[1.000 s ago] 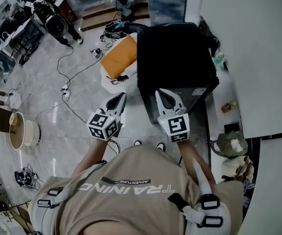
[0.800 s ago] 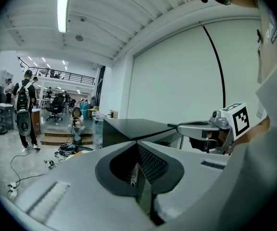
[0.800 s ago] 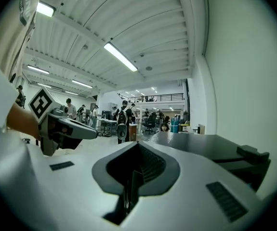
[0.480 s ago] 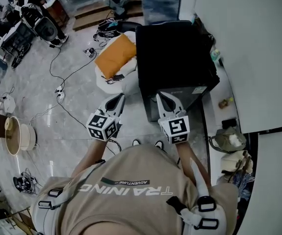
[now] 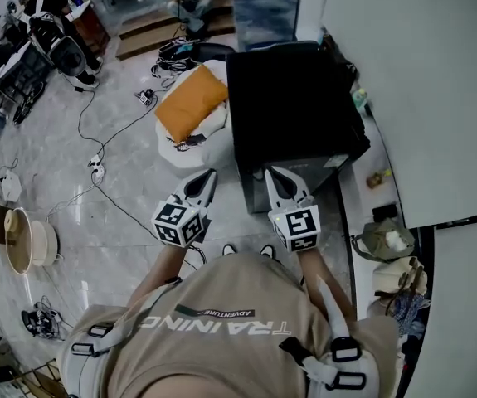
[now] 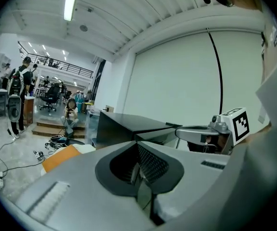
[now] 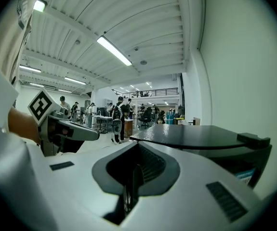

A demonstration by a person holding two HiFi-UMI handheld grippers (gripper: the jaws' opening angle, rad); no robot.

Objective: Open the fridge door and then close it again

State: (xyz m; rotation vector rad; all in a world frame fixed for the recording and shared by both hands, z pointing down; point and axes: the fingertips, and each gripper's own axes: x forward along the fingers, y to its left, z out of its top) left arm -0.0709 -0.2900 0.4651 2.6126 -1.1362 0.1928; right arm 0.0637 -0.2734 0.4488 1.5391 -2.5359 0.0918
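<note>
Head view first: the small black box-shaped fridge [image 5: 292, 106] stands on the pale grey polished floor [image 5: 97, 222], against the white wall [image 5: 421, 81], straight ahead of the person in the tan T-shirt [image 5: 221, 322]. Its door looks shut from up here. The left gripper [image 5: 205, 181] is held out over the floor just left of the fridge's front corner. The right gripper [image 5: 275, 181] lines up right in front of the fridge face, close in; whether it touches I cannot tell. Left of the fridge, a flat orange cushion [image 5: 190, 99] lies on a white beanbag [image 5: 180, 143], and black cables [image 5: 105, 185] trail across the floor.

Over to the left gripper view: the left gripper [image 6: 141, 177] has its jaws pressed together, nothing between them. Beyond the jaws sits the fridge's black top [image 6: 128, 123], with the right gripper [image 6: 196, 134] poking in from the right and the orange cushion [image 6: 59, 157] low on the left.

Now the right gripper view: the right gripper [image 7: 134, 186] is closed up too, jaws meeting with nothing held. The fridge's flat black top [image 7: 196, 134] spreads just ahead and to the right, and the left gripper [image 7: 68, 131] sits off to the left.
</note>
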